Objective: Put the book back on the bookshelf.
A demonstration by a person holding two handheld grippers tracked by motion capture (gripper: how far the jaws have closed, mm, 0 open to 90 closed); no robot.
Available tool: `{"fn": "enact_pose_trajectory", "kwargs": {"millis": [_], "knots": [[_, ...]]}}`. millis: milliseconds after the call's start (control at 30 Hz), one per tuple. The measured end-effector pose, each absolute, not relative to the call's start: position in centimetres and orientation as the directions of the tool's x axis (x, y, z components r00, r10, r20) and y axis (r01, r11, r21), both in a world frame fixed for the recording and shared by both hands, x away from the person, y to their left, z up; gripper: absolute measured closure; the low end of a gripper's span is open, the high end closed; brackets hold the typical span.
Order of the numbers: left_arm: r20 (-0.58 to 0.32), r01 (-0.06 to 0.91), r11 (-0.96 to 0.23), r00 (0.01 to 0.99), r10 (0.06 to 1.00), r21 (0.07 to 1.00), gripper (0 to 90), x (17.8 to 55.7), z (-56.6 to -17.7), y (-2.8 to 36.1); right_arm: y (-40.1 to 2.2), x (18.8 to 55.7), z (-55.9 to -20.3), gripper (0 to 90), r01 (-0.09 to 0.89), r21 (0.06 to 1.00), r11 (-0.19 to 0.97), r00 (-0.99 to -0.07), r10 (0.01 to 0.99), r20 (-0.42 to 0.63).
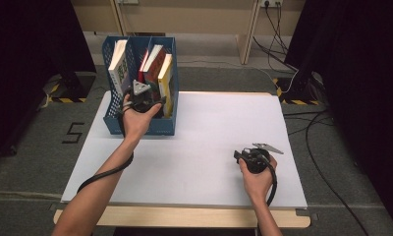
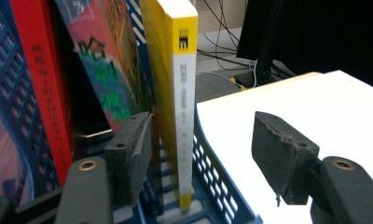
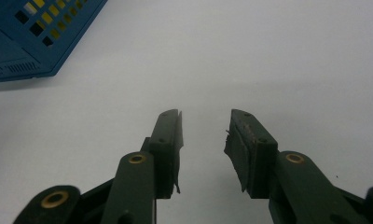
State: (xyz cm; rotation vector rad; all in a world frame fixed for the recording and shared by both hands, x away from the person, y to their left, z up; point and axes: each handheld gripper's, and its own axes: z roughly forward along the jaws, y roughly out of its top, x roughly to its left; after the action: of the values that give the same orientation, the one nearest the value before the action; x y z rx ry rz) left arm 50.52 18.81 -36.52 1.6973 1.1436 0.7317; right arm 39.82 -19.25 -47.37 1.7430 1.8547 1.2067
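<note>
Where foam-padded left gripper (image 2: 201,149) gapes, glossy yellow book (image 2: 182,102)

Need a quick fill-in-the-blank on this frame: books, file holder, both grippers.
1. The books stand upright in a ____ file holder.
2. In the left gripper view, the book between the open jaws of the left gripper has a ____ and white spine.
3. The right gripper hovers over the white table with ____ between its open jaws.

Missing words: blue; yellow; nothing
</note>
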Motion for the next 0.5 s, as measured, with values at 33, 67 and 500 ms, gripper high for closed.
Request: {"fn": "enact_pose_trajectory", "kwargs": {"millis": [33, 67, 500], "knots": [[-0.022, 0.367, -0.135, 0.392, 0.92, 0.92, 37.6, 50.3, -36.7, 18.9, -19.2, 39.8, -47.4, 63.5, 0.657, 0.747, -0.102, -0.202, 0.931, 0.304], [-0.029, 0.369, -0.129, 0.393, 0.919, 0.92, 37.6, 50.1, -36.8, 19.1, -19.2, 39.8, -47.4, 63.5, 0.657, 0.747, -0.101, -0.202, 0.931, 0.304], [-0.016, 0.357, -0.142, 0.406, 0.914, 0.923, 37.3, 47.7, -37.8, 20.6, -19.2, 39.8, -47.4, 63.5, 0.659, 0.745, -0.103, -0.199, 0.931, 0.305]]}}
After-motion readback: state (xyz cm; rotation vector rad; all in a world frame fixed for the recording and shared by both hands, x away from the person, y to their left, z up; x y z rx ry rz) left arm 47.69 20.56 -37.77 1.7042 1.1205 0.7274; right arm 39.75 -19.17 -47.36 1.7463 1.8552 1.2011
